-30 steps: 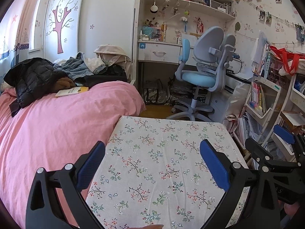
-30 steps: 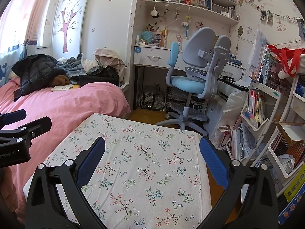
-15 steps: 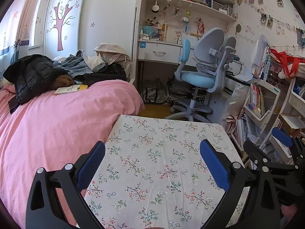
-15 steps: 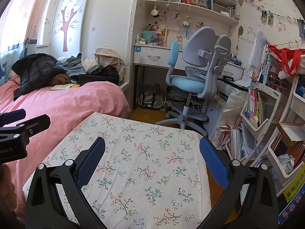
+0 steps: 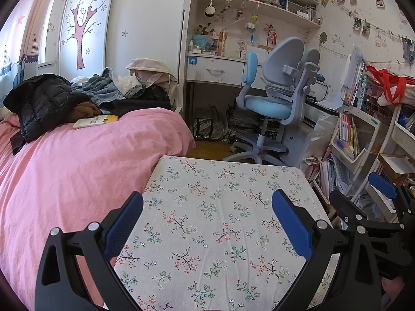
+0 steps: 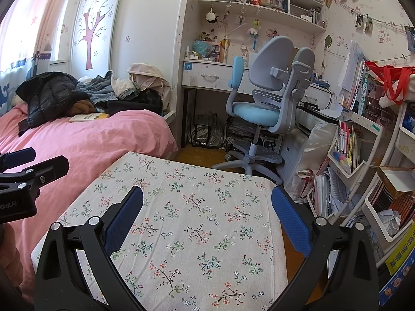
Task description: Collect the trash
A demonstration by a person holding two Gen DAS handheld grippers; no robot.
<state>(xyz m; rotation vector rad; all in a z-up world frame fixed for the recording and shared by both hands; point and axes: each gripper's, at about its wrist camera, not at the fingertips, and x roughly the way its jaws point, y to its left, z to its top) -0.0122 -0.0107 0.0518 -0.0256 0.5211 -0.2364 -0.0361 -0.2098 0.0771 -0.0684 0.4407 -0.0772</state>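
Over the last second both views tilt slightly while the left gripper (image 5: 207, 220) and right gripper (image 6: 207, 215) stay spread, empty, above the floral cloth (image 5: 220, 207) (no trash identifiable anywhere).

Both grippers (image 5: 207, 220) — black frames, silver screws, blue-padded jaws — look alike.

One floral-covered table (image 5: 223, 223) is standing beside one pink bed (image 5: 85, 160). One blue chair (image 5: 275, 103) is sitting at one desk (image 5: 218, 70). One book (image 5: 94, 121) is lying on the bed. Two grippers are showing, left gripper (image 5: 207, 220) and right gripper (image 6: 207, 215).
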